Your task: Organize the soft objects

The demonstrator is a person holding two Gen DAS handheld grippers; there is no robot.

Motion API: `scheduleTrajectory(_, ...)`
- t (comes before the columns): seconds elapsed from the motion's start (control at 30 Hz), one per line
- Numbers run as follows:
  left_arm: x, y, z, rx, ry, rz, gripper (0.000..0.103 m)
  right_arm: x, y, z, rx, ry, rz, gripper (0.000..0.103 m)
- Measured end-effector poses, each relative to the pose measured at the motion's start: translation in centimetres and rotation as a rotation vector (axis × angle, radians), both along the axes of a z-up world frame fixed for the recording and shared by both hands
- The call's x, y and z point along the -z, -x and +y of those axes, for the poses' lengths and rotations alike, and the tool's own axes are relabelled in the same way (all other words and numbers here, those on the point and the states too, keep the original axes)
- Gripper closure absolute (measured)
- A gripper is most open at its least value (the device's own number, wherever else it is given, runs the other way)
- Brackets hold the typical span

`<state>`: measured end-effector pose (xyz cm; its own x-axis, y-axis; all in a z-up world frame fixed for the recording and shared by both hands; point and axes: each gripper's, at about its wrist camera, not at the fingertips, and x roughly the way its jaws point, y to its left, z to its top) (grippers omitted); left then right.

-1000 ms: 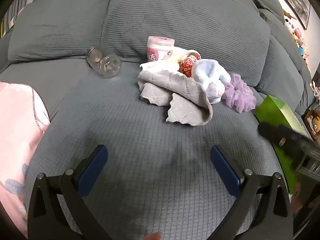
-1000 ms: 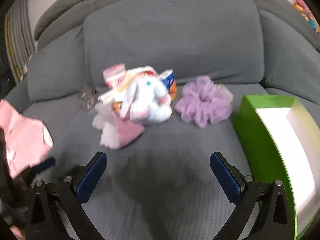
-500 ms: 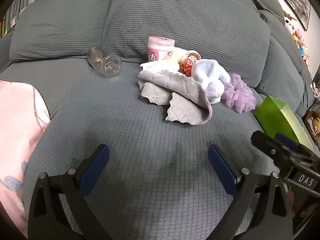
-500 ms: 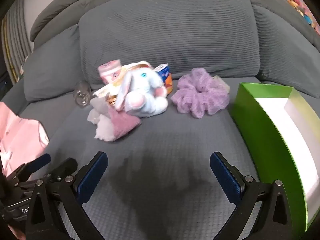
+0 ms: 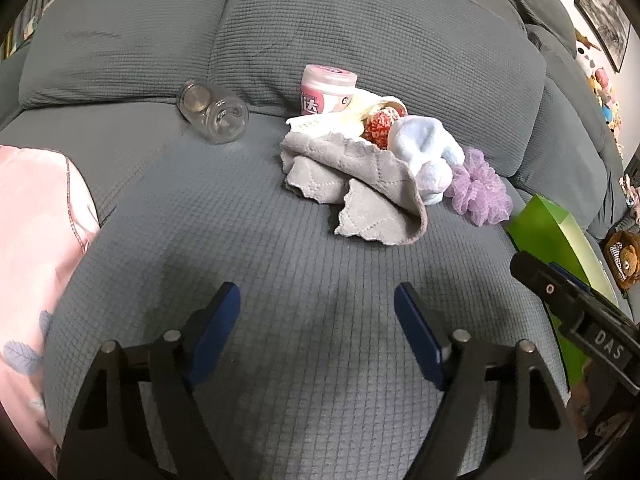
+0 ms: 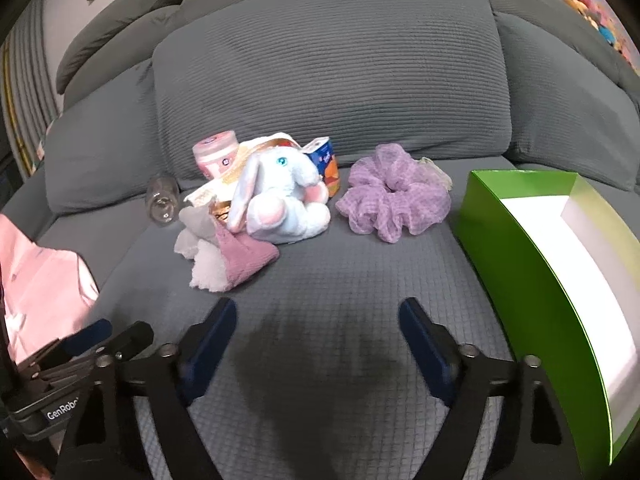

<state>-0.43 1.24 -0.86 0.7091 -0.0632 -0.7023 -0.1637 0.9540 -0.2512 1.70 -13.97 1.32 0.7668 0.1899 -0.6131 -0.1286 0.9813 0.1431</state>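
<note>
Green box (image 6: 520, 240) stands open beside scrunchie (image 6: 394, 196), apparently to receive soft items | plush rabbit (image 6: 280, 196), cloth (image 5: 360, 188) piled together | left gripper (image 5: 318, 320), right gripper (image 6: 316, 328) spread apart, empty.

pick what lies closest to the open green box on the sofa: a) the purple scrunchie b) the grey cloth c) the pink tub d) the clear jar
a: the purple scrunchie lies just left of the green box, while the clear jar, pink tub and grey cloth all sit farther off.
</note>
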Motion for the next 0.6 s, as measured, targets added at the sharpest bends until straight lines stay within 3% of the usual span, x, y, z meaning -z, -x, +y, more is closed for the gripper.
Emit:
scheduleTrajectory(0.1,-0.07,0.04,-0.03,0.004,0.007,-0.002,0.029,0.02,-0.02,-0.15,0.005,-0.006,0.002,0.027)
scheduleTrajectory(0.2,-0.15,0.08,0.0,0.008,0.015,-0.004,0.037,-0.04,-0.07,-0.18,-0.001,-0.008,0.003,0.045)
scheduleTrajectory(0.27,-0.18,0.1,0.02,0.013,0.025,-0.006,0.039,-0.03,-0.13,-0.18,0.003,-0.008,0.004,0.048)
scheduleTrajectory(0.33,-0.24,0.14,-0.01,0.015,0.026,-0.008,0.046,0.08,-0.2,-0.28,0.004,-0.011,0.011,0.061)
scheduleTrajectory(0.5,-0.07,0.02,0.31,0.023,0.07,0.003,0.08,0.22,-0.28,-0.42,0.002,-0.028,0.019,0.085)
scheduleTrajectory(0.6,0.22,-0.16,0.57,0.031,0.114,0.021,0.087,0.27,-0.32,-0.49,0.001,-0.039,0.023,0.089)
